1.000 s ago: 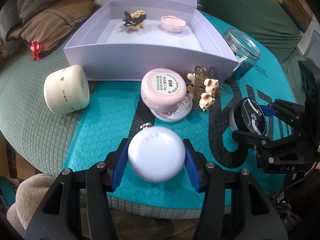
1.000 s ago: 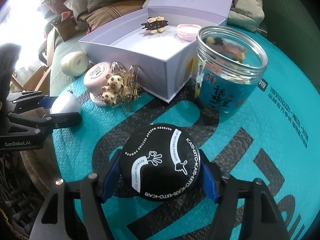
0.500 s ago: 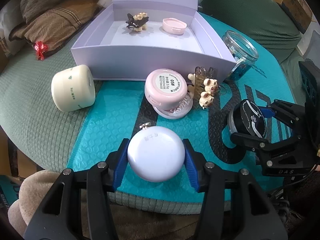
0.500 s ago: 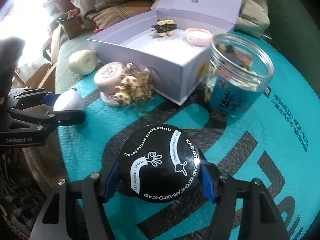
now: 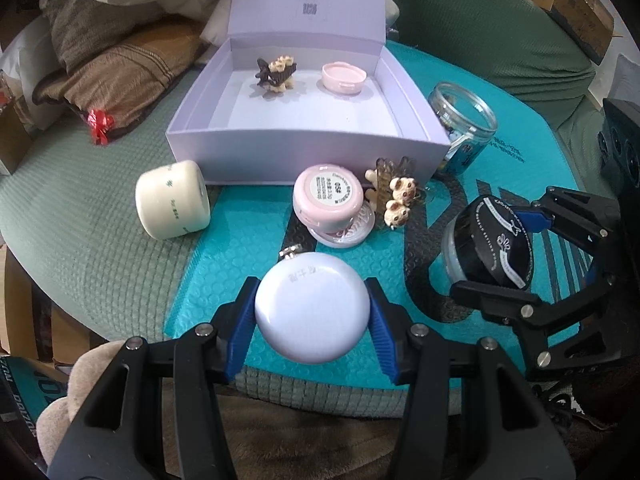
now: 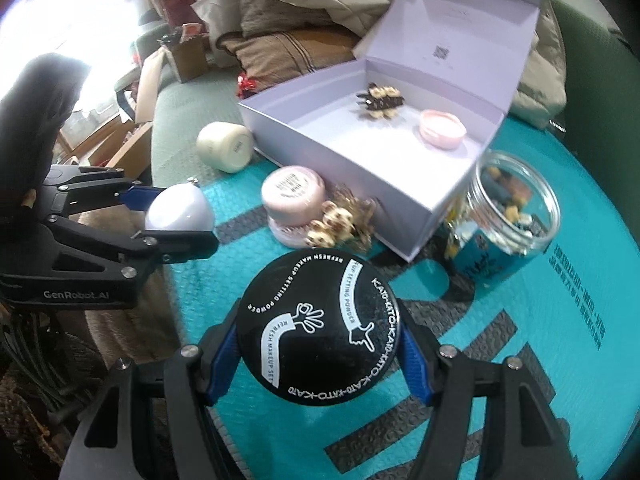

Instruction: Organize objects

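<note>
Surface: teal bubble-wrap mailer [image 5: 240,256] w/ black print, spread over a green quilted cover [image 5: 80,240]; same mailer in right view [image 6: 540,352].
Room: cluttered; brown striped cushion [image 5: 120,68] and pale bedding behind, cardboard boxes at edges, small red bow [image 5: 100,124] on the green cover.
Box: lilac gift box [image 5: 304,160], lid hinged up at back, open side up. Inside at back: dark hair claw w/ cream bears [image 5: 276,74], pink lid [image 5: 344,78] to its right, apart.
L gripper: left gripper [image 5: 312,314] clamped on white round compact [image 5: 312,304], blue pads on both sides. Compact disc face toward cam, metal loop end pointing away toward the box. Held off the mailer, near its front edge. Right view shows it side-on [image 6: 178,212].
R gripper: right gripper [image 6: 320,328] clamped on black powder jar [image 6: 320,328], lid face toward cam, "KATO-KATO" text round rim; jar axis roughly along fingers. From left view [image 5: 492,240] lid tilts up-left, clear base below.
Pink jar: pink jar [image 5: 328,196] label-up, resting tilted on a clear lid, just in front of box wall.
Bear clip: 2nd bear hair claw [image 5: 396,200] touching pink jar's right side.
Cream jar: cream jar [image 5: 172,204] on its side, left of pink jar, on green cover at the mailer's edge.
Glass jar: clear jar [image 5: 464,124] upright, no lid, blue label, beside box's right corner; small bits inside [image 6: 512,208].
</note>
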